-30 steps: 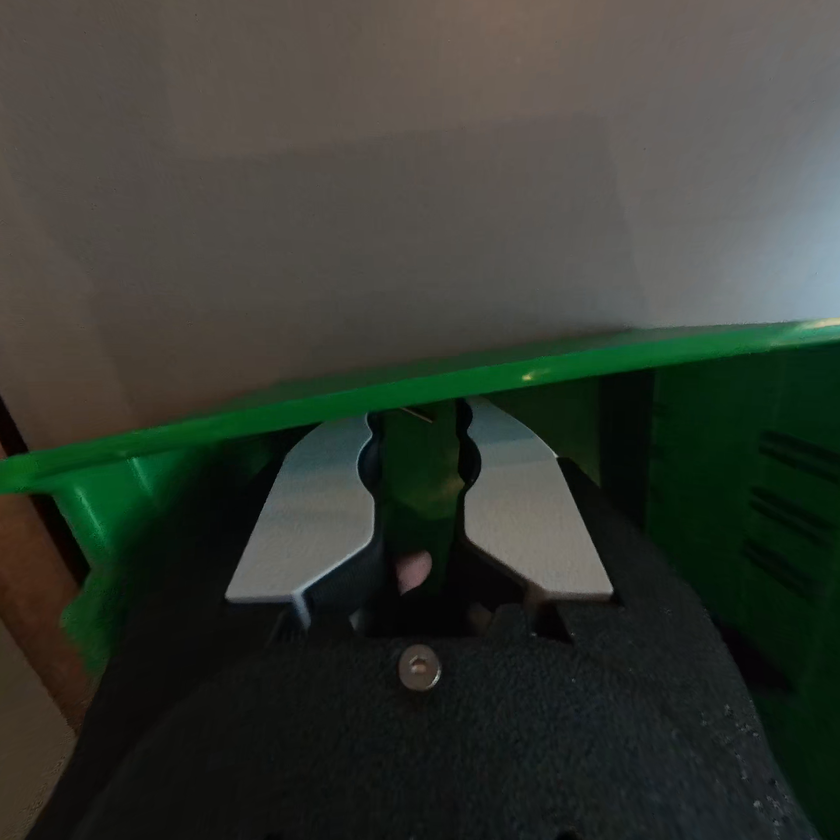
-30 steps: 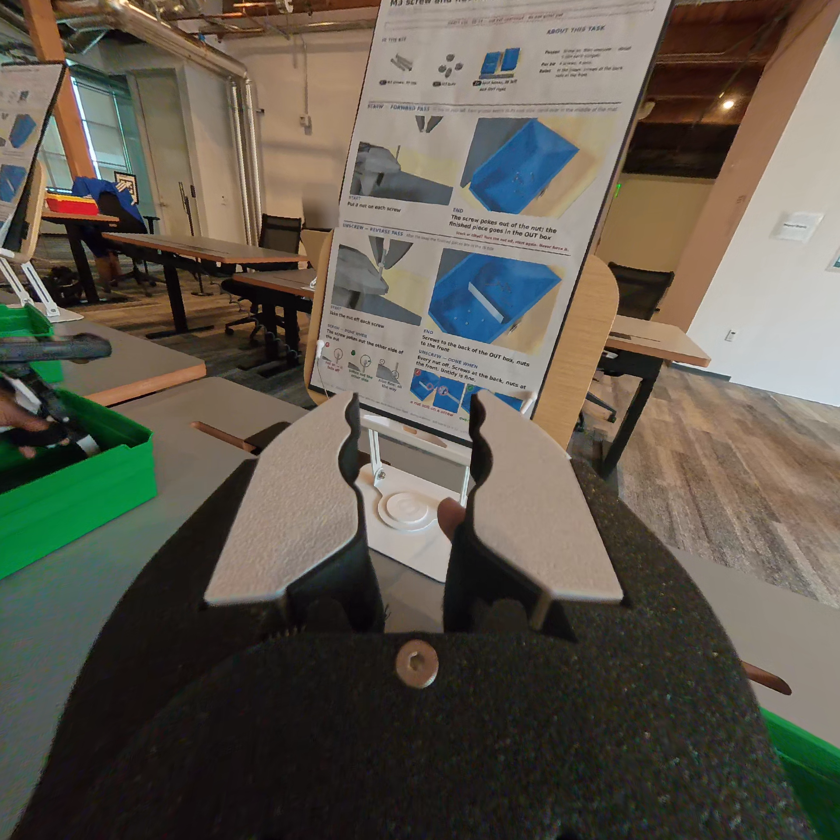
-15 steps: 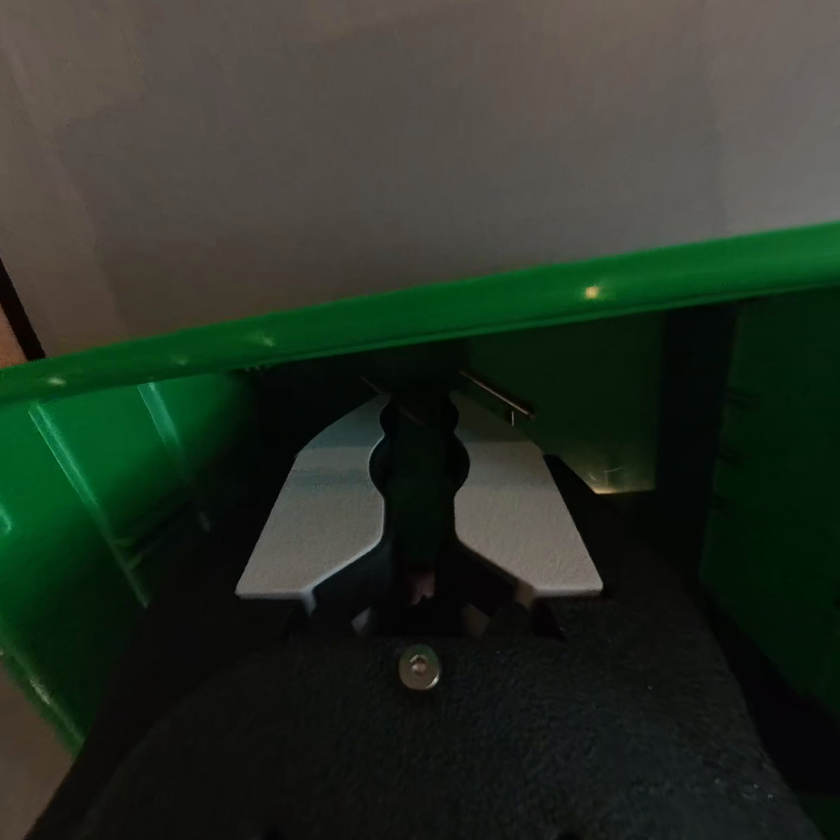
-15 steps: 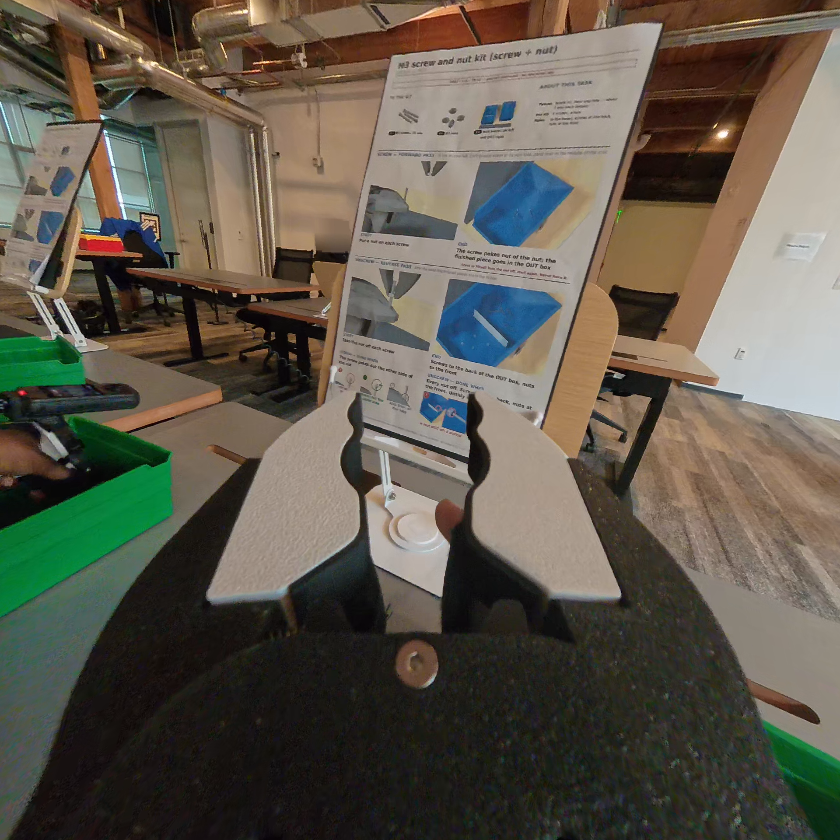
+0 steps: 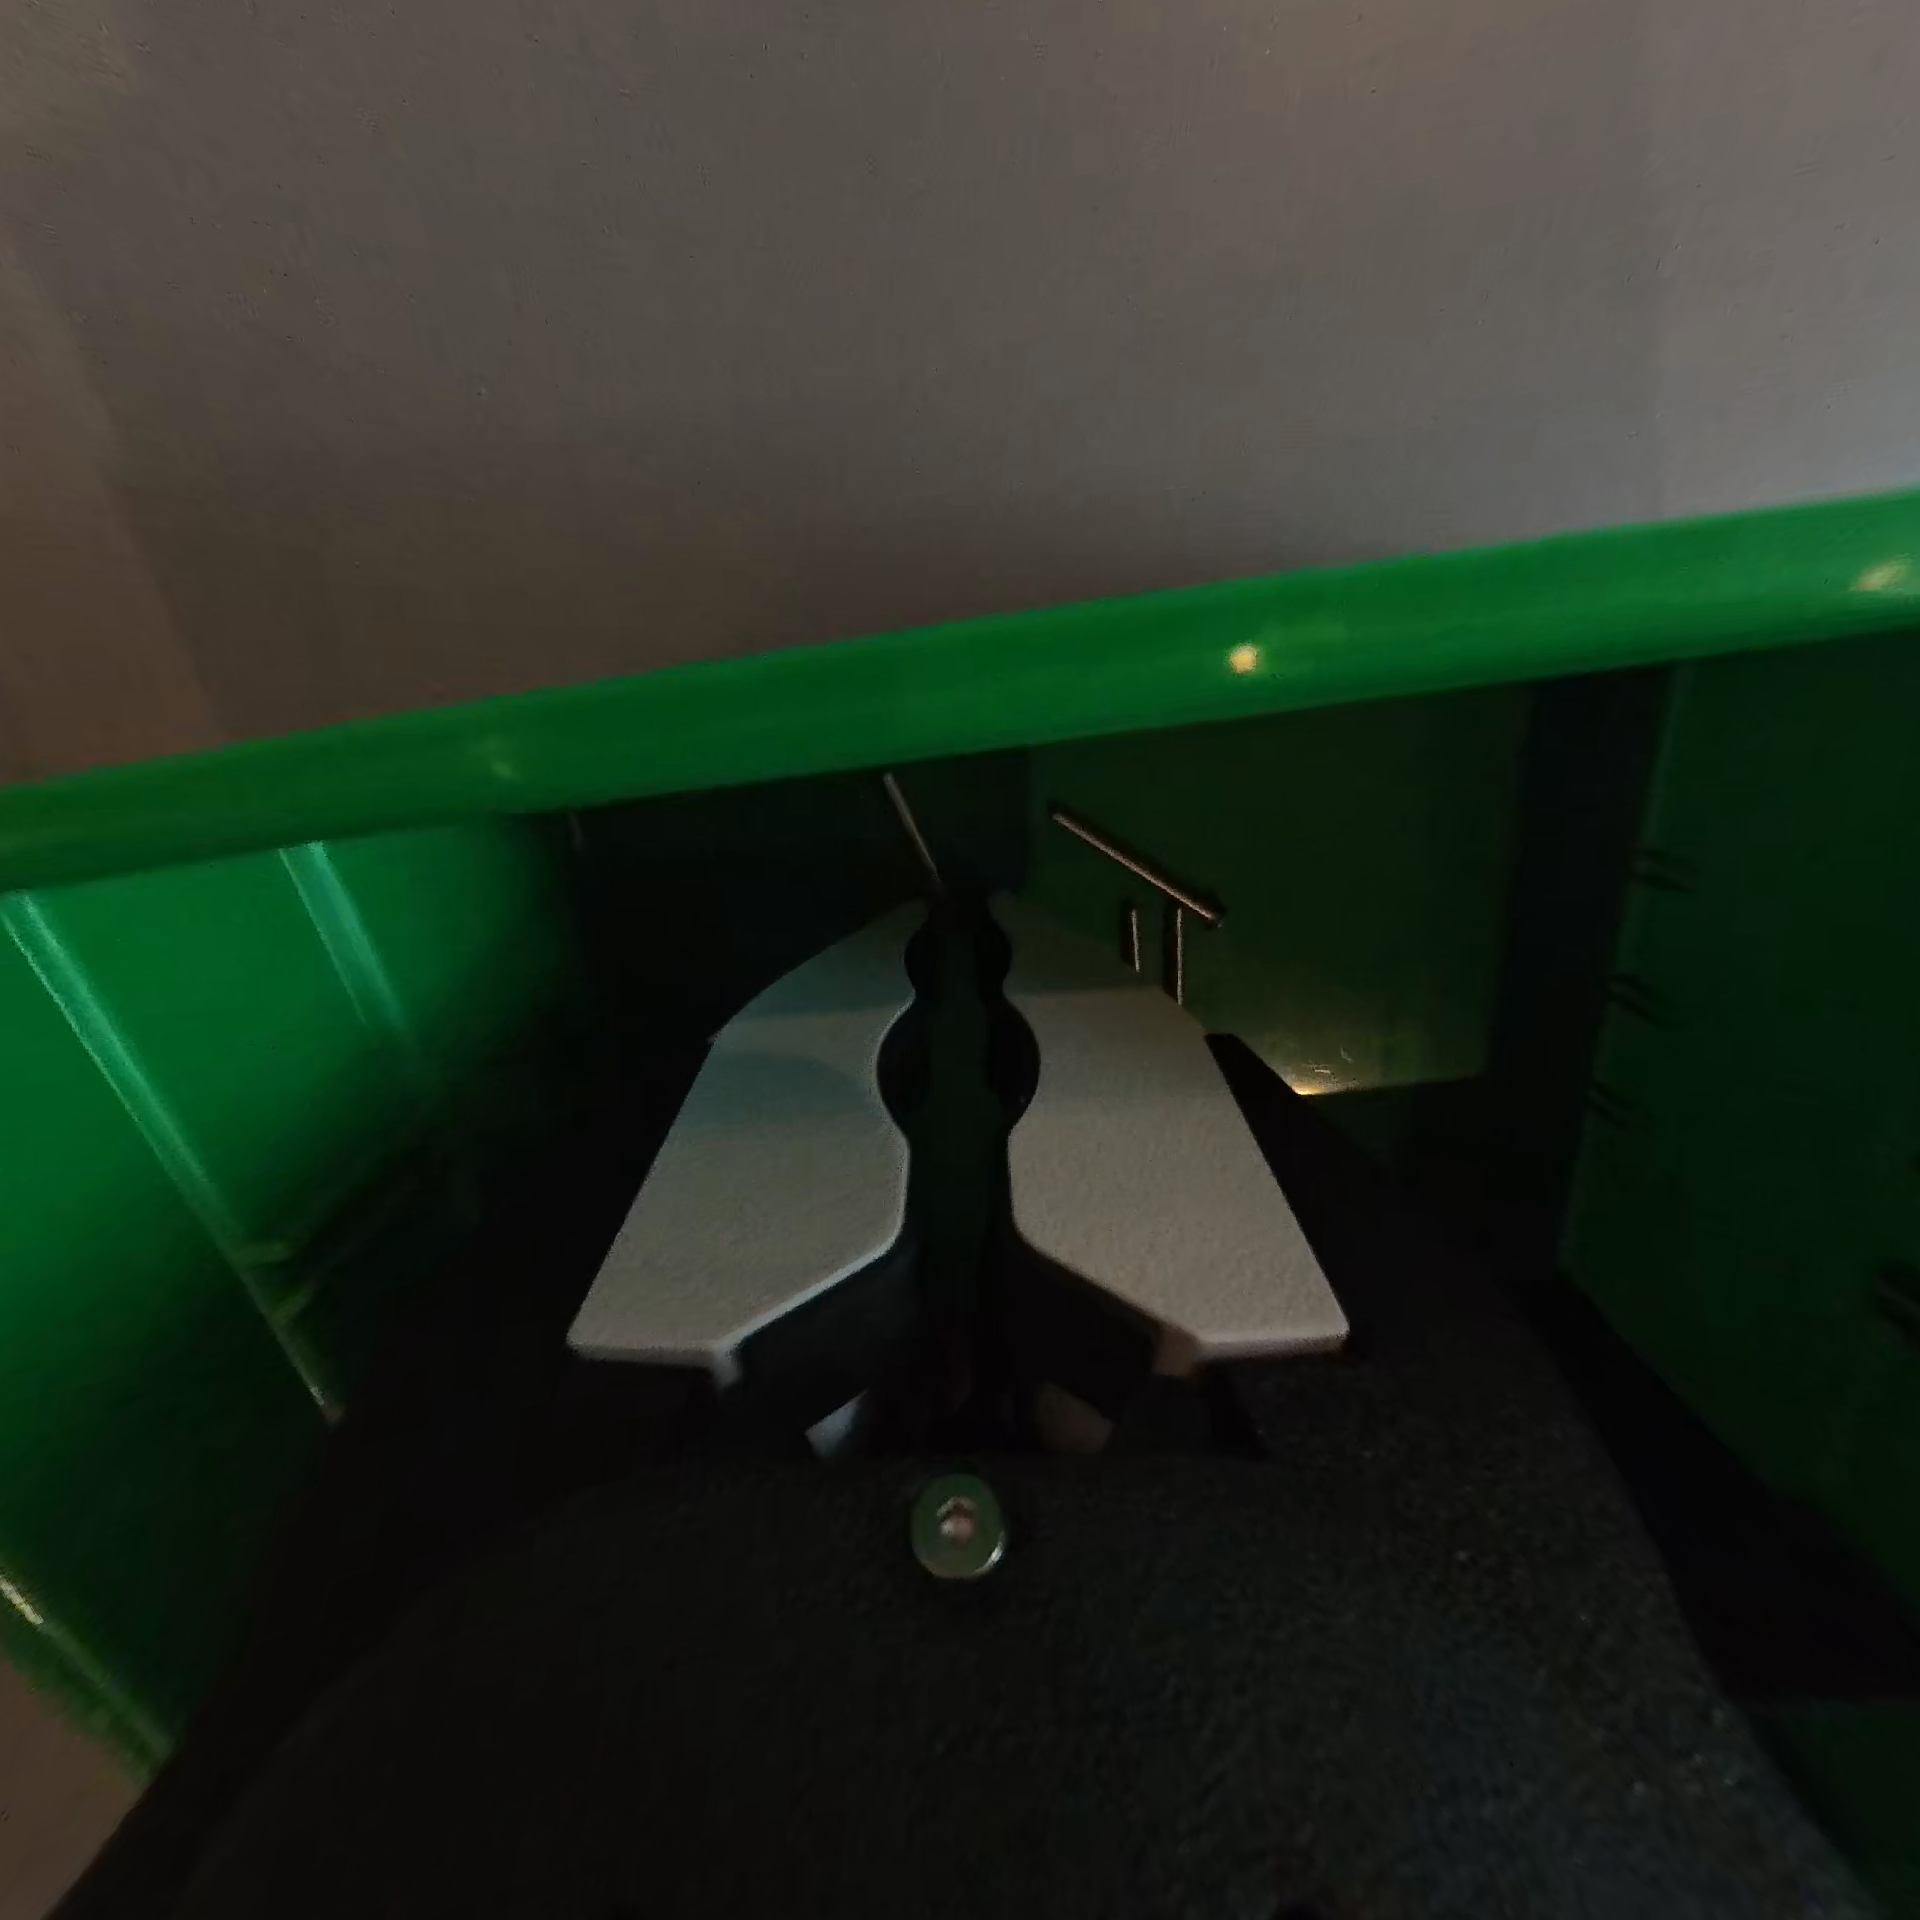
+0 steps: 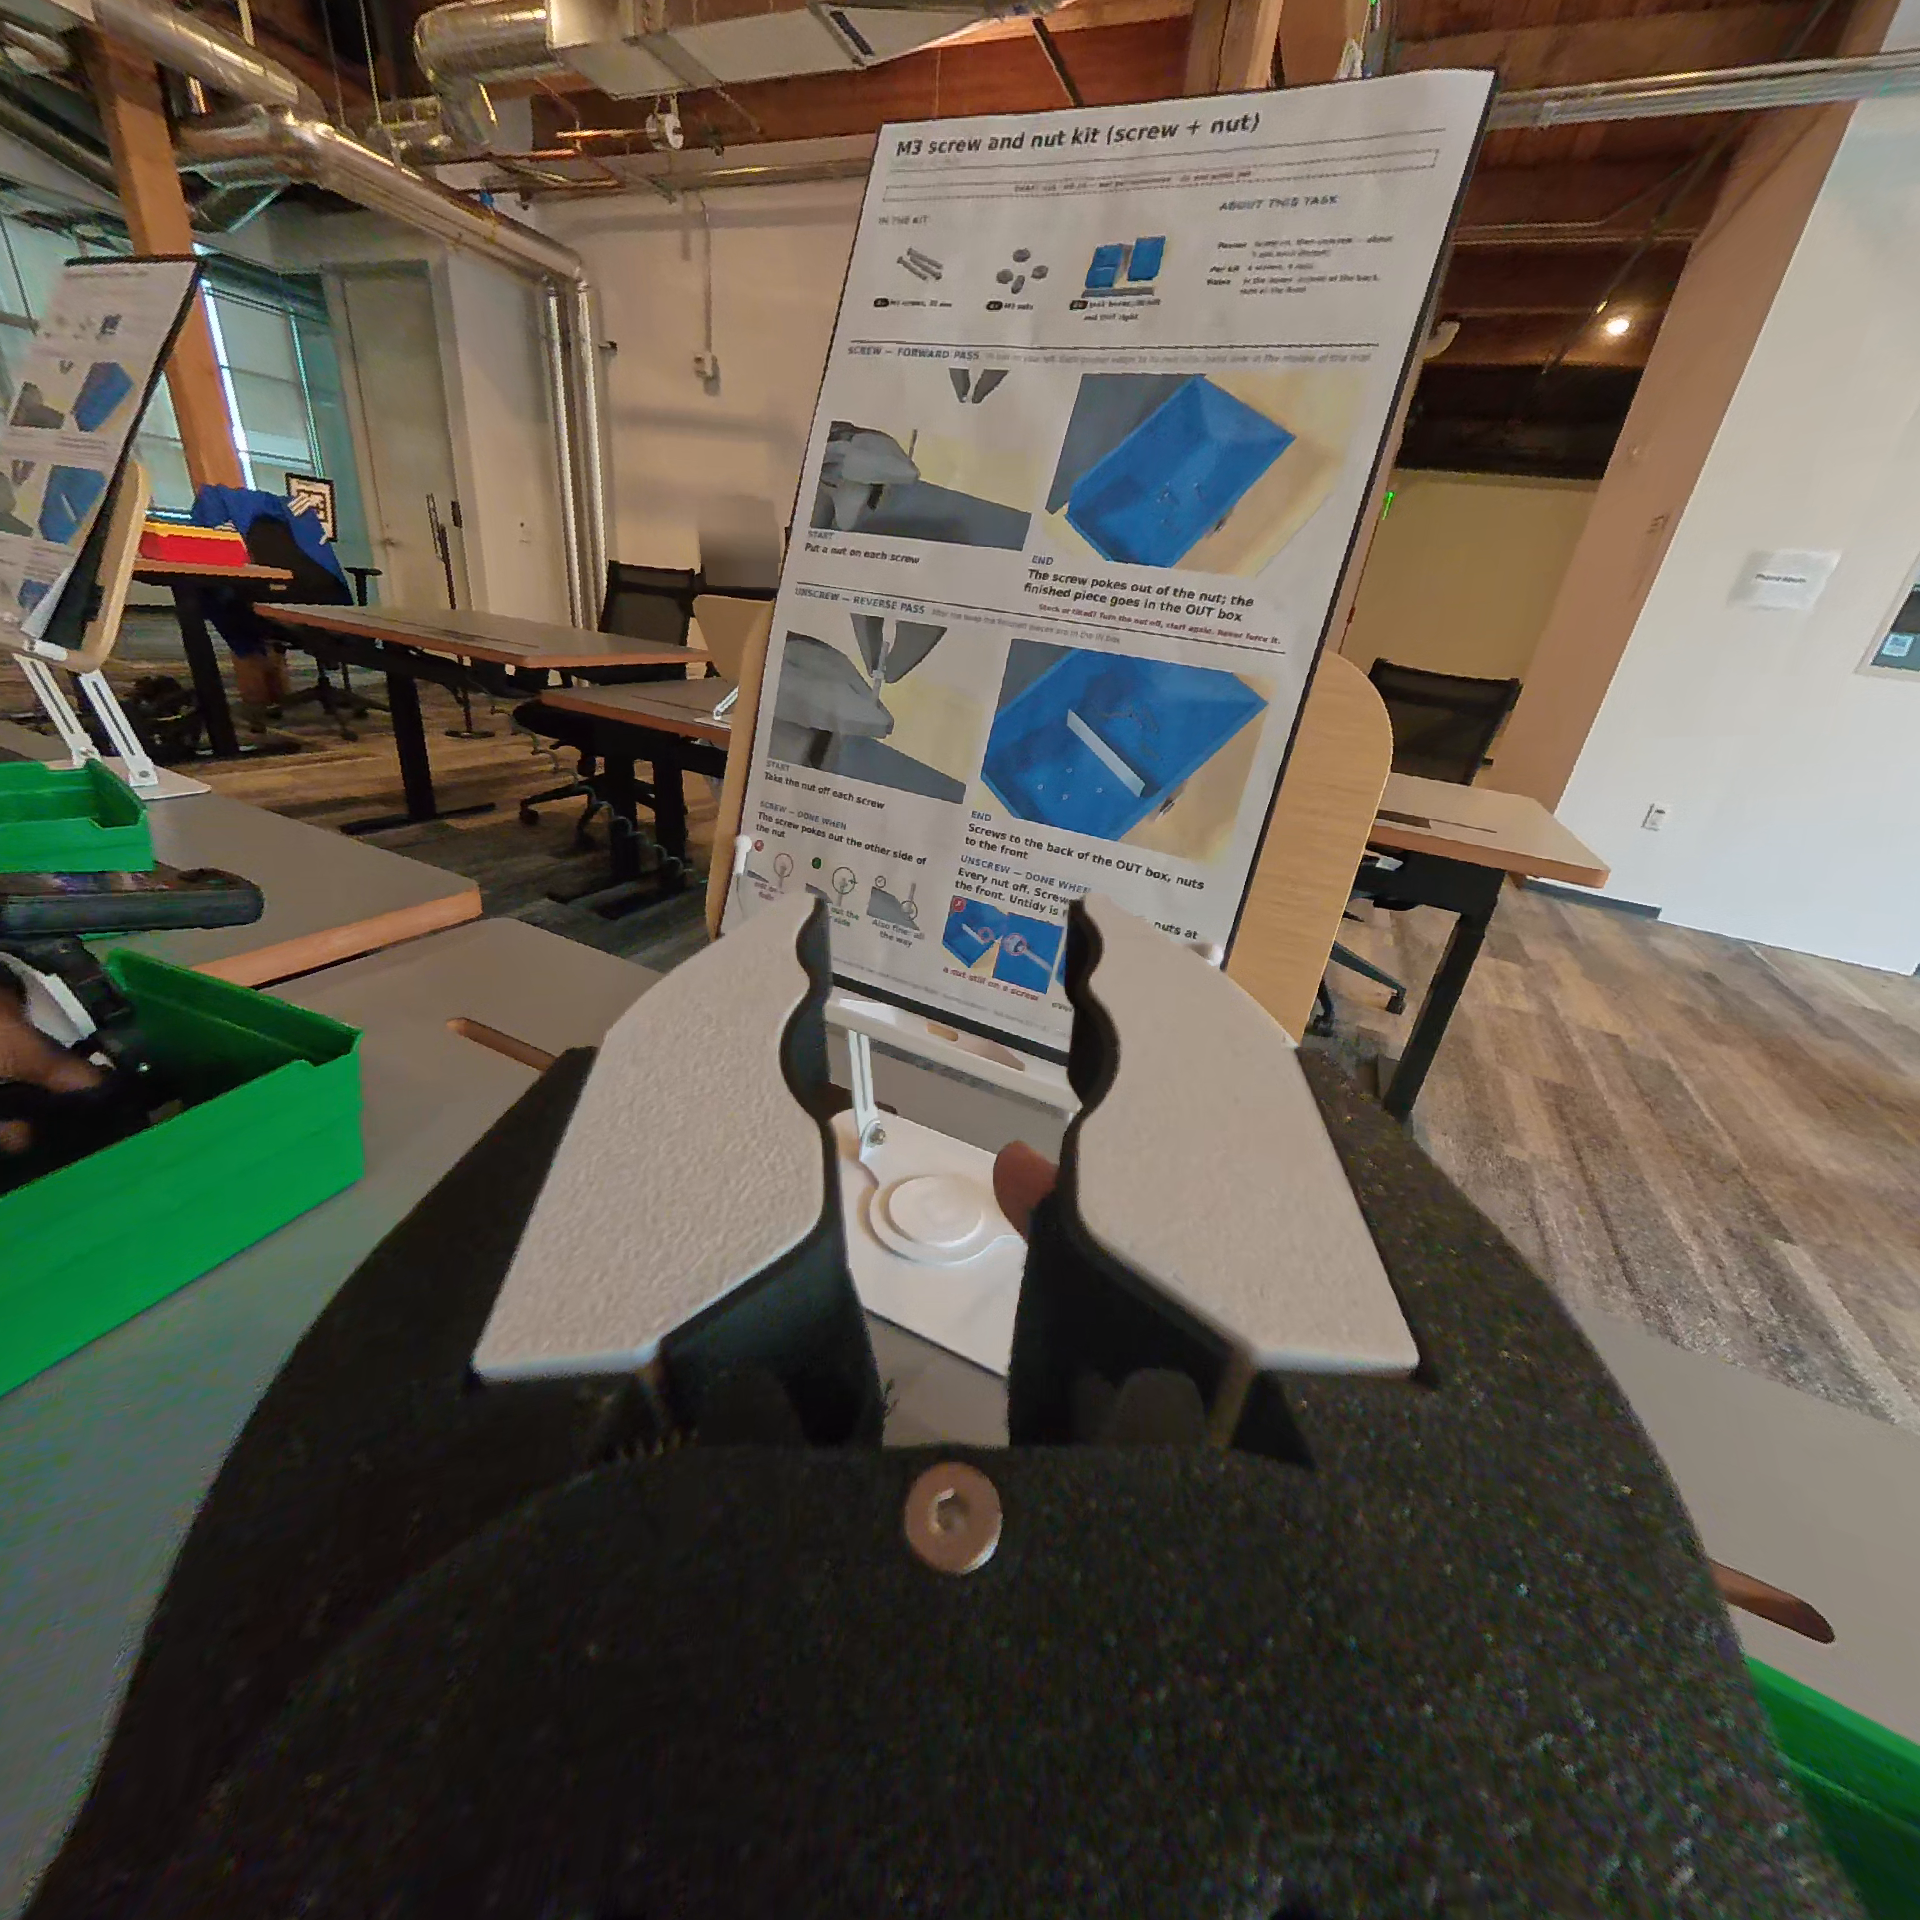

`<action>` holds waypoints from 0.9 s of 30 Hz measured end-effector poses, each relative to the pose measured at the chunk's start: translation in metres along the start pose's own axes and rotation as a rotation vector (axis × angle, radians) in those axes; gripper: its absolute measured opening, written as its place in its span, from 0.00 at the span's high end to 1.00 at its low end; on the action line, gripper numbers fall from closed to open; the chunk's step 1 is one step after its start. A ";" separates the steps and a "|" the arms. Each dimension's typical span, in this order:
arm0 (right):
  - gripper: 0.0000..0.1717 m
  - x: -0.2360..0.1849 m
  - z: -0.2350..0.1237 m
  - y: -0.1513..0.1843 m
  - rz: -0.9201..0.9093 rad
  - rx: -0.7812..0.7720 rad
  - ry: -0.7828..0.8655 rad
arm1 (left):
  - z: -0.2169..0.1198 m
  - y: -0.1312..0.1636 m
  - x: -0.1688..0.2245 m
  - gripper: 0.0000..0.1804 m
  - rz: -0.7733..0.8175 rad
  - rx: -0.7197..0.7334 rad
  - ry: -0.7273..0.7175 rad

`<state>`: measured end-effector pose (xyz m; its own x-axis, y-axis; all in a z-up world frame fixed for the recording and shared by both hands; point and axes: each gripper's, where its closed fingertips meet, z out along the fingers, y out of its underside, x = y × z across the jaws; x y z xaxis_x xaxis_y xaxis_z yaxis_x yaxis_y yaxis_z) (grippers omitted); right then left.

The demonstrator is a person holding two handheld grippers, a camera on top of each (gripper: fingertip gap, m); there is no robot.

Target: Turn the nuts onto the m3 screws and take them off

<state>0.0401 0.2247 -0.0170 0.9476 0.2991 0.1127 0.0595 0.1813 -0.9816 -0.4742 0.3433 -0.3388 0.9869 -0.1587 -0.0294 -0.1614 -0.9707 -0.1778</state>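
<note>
Printed instruction sheet on stand, second sheet far left

My view: printed instruction sheet on white stand | wooden desks behind | black chairs | plank floor

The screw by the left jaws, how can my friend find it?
Look inside the green bin, at its dark far wall. A thin screw slants up from the nearly shut jaws of the left gripper. The other screws lie off to the right, touching no jaws.

Thin screw tilted at fingertips; another lying in green bin.
</note>
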 end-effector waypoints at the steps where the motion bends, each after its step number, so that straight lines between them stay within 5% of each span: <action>1: 0.75 0.000 0.000 -0.001 0.001 0.003 0.000 | 0.000 0.000 0.000 0.98 0.007 0.000 -0.007; 6: 0.75 0.001 -0.003 -0.003 0.006 0.013 -0.005 | -0.020 -0.003 -0.002 0.98 0.048 0.061 -0.017; 13: 0.77 -0.004 -0.004 -0.003 0.022 0.008 -0.049 | -0.092 -0.002 0.015 0.98 0.140 0.298 0.037; 21: 0.77 -0.027 -0.001 0.001 -0.030 -0.042 -0.119 | -0.170 0.034 0.098 0.98 0.317 0.572 0.206; 27: 0.78 -0.038 0.000 0.003 -0.056 -0.064 -0.155 | -0.175 0.072 0.171 0.98 0.468 0.603 0.234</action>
<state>0.0039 0.2134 -0.0240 0.8830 0.4315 0.1848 0.1354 0.1430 -0.9804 -0.3174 0.2144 -0.1849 0.7801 -0.6245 -0.0378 -0.4658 -0.5394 -0.7014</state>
